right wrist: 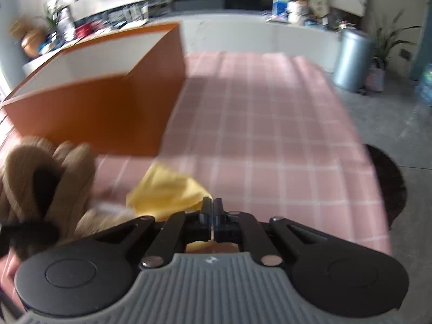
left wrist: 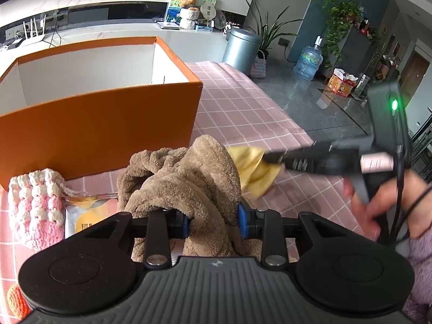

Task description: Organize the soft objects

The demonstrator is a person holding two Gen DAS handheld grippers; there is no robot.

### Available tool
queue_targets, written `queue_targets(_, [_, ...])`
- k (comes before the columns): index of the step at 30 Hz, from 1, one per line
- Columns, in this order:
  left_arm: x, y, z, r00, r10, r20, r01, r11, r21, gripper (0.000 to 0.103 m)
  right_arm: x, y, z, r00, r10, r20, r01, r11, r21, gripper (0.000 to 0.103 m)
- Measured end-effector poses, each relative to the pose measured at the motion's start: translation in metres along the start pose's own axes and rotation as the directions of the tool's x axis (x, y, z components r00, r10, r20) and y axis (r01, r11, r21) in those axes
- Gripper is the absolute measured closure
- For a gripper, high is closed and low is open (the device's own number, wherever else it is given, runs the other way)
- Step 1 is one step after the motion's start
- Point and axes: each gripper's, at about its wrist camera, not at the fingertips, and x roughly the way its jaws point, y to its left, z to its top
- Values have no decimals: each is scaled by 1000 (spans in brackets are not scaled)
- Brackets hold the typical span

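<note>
Wide bare pink tablecloth (right wrist: 270,135) right of orange box (right wrist: 94,113).

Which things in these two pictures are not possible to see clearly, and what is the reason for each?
- Orange box floor: left wrist view, hidden by its front wall.
- Flat packet: left wrist view, print too small; brown fleece covers one end.
- Orange knitted item: left wrist view, cut by the edge and the gripper body.
- Yellow cloth at the right gripper: right wrist view, blurred; the grip is unclear.
</note>
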Motion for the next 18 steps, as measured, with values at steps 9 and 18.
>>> queue_targets(9, [-10, 5, 2, 999, -26, 40, 27, 999, -30, 66, -12, 5, 8, 999, -20, 45, 21, 999, -35, 93])
queue_targets(18, [-55, 24, -2, 991, 66, 114, -62, 997, -36, 66, -57, 52, -29, 994, 107, 23, -107, 994, -32, 52])
